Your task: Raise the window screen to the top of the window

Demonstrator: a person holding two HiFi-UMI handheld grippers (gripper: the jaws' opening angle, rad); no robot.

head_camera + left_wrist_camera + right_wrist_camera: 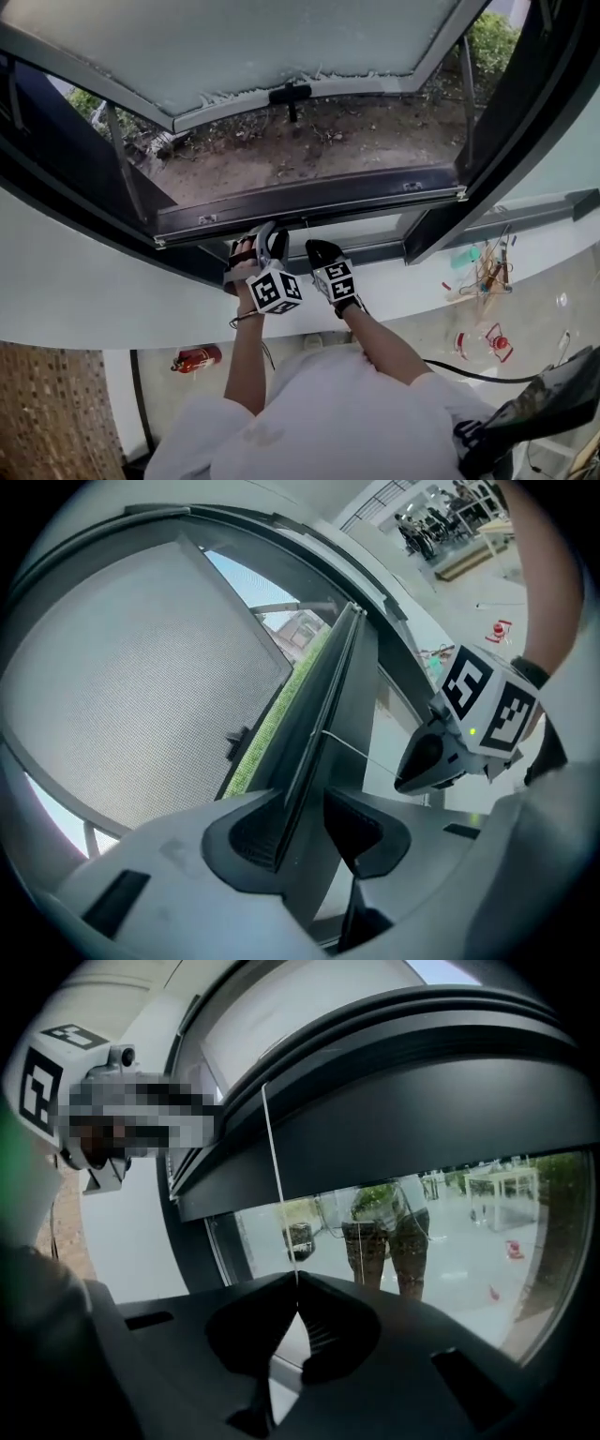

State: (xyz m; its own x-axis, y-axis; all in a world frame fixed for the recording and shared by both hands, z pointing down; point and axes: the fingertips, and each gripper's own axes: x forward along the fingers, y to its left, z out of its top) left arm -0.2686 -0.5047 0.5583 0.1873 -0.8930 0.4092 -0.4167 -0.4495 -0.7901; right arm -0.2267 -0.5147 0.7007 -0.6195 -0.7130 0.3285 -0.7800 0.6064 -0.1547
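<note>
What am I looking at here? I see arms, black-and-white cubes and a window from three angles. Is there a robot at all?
No robot: a person holds a two-jaw gripping tool in each hand, and the patterned cubes are part of those tools. The head view looks down from the person's head at both arms and the open window. The other two cameras ride on the tools. The left gripper has its jaws apart, with a dark window rail at the gap, not clamped. The right gripper has its jaws closed on a thin white cord that runs up toward the frame.
</note>
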